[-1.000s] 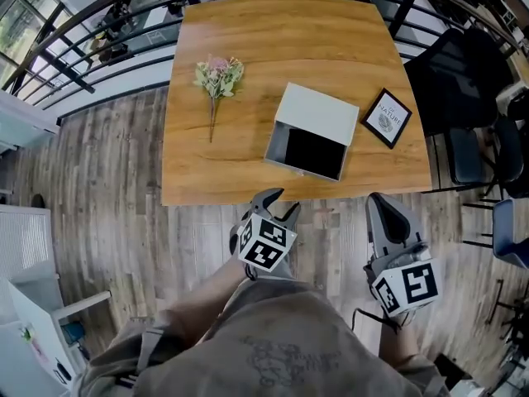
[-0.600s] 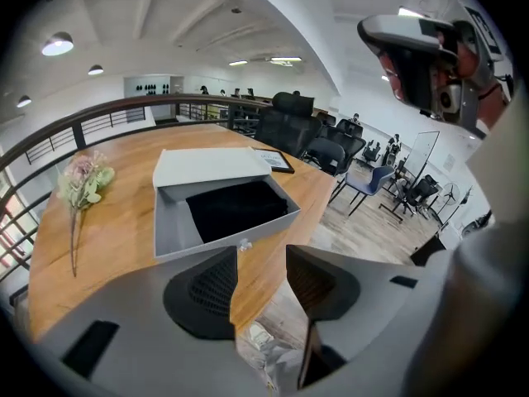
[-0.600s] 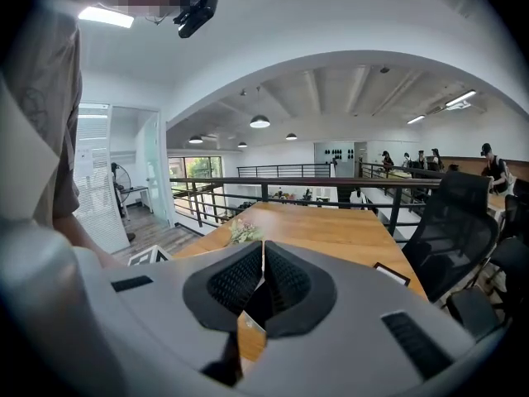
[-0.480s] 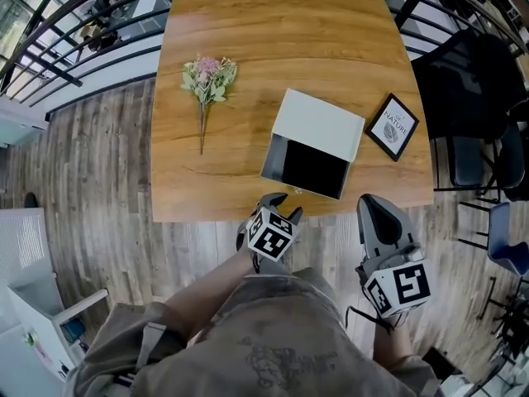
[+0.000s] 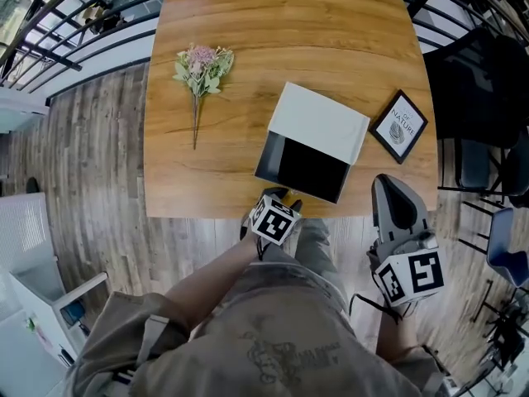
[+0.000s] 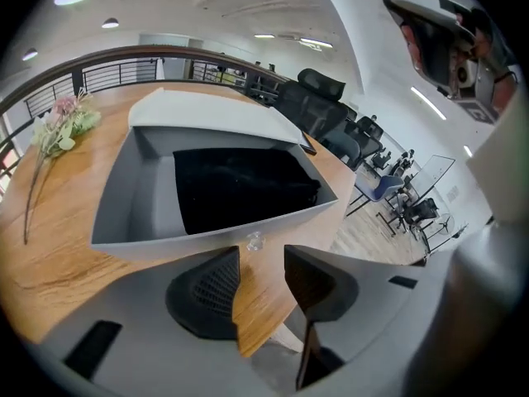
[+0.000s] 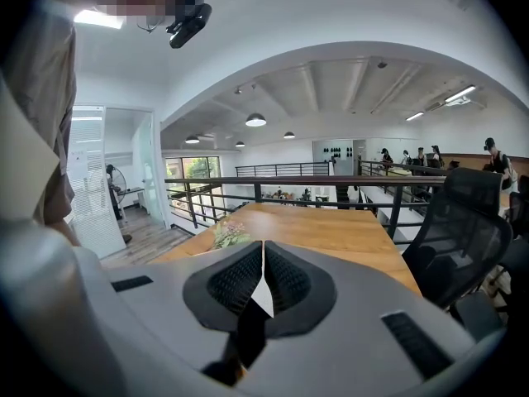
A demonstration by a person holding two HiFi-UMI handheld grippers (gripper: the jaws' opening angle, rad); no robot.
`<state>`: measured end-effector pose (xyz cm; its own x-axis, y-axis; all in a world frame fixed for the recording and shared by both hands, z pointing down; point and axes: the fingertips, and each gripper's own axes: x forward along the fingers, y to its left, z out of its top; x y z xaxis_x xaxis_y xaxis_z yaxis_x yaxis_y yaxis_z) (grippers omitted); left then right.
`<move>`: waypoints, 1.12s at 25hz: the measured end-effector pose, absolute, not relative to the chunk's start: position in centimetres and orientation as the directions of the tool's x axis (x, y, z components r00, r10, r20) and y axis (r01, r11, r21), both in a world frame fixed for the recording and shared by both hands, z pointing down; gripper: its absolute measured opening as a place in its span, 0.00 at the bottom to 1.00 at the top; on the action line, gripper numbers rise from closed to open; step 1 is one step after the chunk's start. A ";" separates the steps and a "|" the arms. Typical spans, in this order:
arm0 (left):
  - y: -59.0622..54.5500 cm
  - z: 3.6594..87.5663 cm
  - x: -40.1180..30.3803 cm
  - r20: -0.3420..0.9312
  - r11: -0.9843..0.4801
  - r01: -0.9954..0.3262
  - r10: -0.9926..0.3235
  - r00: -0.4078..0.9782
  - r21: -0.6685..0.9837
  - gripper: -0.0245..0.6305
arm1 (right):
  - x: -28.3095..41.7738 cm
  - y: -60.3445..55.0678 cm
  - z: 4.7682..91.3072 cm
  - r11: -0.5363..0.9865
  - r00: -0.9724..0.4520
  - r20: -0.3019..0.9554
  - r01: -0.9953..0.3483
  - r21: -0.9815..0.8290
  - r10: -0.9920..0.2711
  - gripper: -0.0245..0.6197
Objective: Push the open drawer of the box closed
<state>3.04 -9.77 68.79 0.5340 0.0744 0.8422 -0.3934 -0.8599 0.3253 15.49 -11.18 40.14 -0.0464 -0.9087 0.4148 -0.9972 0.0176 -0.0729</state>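
Your left gripper [image 5: 281, 198]: jaws spread, just been closing a bit, nothing between them. Open drawer [image 5: 304, 169] of box [image 5: 322, 122] directly ahead of tips, knob [image 6: 254, 241] just beyond. Your right gripper [image 5: 393, 195]: jaws pressed together, empty, box ahead-left.

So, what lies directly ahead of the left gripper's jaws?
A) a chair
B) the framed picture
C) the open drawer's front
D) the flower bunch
C: the left gripper view shows the drawer front and its small knob just beyond the left gripper, whose jaws stand apart, empty, having just closed slightly.
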 end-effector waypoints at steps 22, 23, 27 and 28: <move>-13.4 68.9 4.8 0.876 -0.691 -0.663 -0.090 0.474 0.288 0.16 | 20.8 -21.3 42.8 0.380 -0.421 0.396 -0.907 -0.181 -0.816 0.09; -13.8 68.9 5.3 0.877 -0.700 -0.659 -0.095 0.470 0.277 0.16 | 20.8 -21.6 42.9 0.388 -0.430 0.397 -0.903 -0.184 -0.811 0.09; -15.6 68.7 6.9 0.878 -0.723 -0.645 -0.115 0.465 0.247 0.16 | 20.8 -22.7 42.8 0.416 -0.458 0.391 -0.889 -0.190 -0.799 0.09; -16.0 68.7 7.3 0.877 -0.725 -0.643 -0.117 0.466 0.245 0.16 | 20.9 -23.0 42.8 0.419 -0.460 0.388 -0.888 -0.191 -0.798 0.09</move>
